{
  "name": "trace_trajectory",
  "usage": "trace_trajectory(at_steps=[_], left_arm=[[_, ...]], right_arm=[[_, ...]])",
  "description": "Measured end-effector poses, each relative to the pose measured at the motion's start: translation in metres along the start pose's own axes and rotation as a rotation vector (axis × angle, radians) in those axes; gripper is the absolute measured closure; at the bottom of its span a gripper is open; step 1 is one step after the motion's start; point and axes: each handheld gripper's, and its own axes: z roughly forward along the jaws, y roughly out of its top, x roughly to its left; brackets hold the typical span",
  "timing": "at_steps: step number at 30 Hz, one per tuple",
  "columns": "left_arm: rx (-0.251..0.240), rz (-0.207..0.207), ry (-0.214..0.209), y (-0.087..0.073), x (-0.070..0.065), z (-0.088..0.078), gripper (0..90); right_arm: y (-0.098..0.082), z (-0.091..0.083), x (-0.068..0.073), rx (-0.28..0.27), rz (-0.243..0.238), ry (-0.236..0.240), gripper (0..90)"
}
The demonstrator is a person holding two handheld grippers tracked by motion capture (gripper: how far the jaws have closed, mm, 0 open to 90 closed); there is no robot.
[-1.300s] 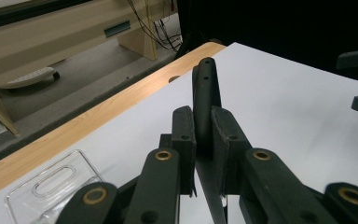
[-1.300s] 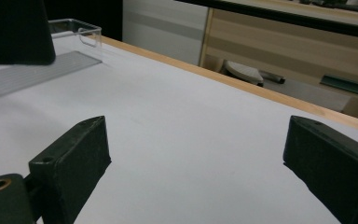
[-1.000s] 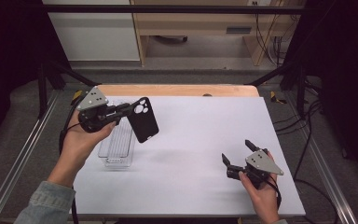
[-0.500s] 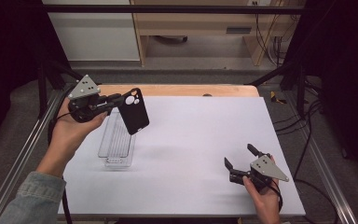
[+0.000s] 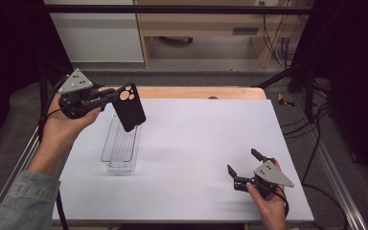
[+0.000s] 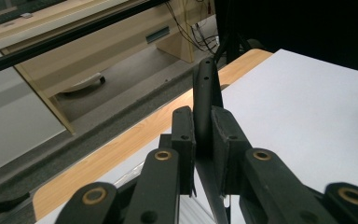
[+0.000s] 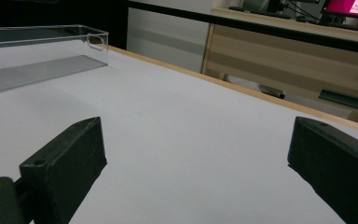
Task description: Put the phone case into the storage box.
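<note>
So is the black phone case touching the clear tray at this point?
Apart. In the high view the left gripper holds the phone case lifted above the clear tray; the left gripper view shows its jaws clamped on the case's edge.

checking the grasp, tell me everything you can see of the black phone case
The black phone case is a thin, matte shell that looks like soft plastic, with an orange-lined camera cutout holding round lens openings at its upper end. It hangs tilted in the air above the far end of the clear tray, touching nothing on the table. The left gripper holds it by its upper edge, and the left gripper view shows the case edge-on, pinched between both jaws.
</note>
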Motion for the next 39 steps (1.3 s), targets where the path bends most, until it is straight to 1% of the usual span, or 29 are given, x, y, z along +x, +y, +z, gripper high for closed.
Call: trace_trajectory(at_steps=[8, 13, 16, 19, 22, 29, 32, 36, 39], left_arm=[[0.002, -0.013, 0.033, -0.005, 0.013, -0.008, 80.1], [0.005, -0.012, 0.048, -0.008, 0.017, -0.011, 80.1], [0.004, -0.014, 0.049, -0.009, 0.019, -0.013, 80.1], [0.008, -0.01, 0.048, -0.01, 0.019, -0.012, 80.0], [0.003, -0.01, 0.045, -0.012, 0.02, -0.01, 80.1], [0.001, -0.034, 0.058, -0.016, 0.025, -0.003, 80.0], [0.002, -0.036, 0.06, -0.018, 0.026, -0.003, 80.0], [0.004, -0.039, 0.069, -0.02, 0.028, -0.003, 80.0], [0.002, -0.043, 0.071, -0.02, 0.029, -0.003, 80.0]], right_arm=[[-0.001, -0.001, -0.003, -0.004, 0.005, -0.002, 4.7], [-0.001, -0.002, -0.002, -0.006, 0.004, -0.002, 4.9], [-0.001, -0.001, -0.002, -0.006, 0.003, 0.001, 5.0], [-0.002, -0.001, -0.002, -0.002, 0.002, 0.004, 5.2], [-0.002, -0.001, -0.003, -0.011, 0.006, 0.01, 5.3], [-0.003, -0.002, -0.007, -0.029, 0.039, 0.037, 5.4], [-0.003, -0.002, -0.008, -0.032, 0.053, 0.048, 5.3], [-0.003, -0.001, -0.006, -0.03, 0.041, 0.048, 4.9], [-0.003, -0.001, -0.006, -0.034, 0.041, 0.046, 4.7]])
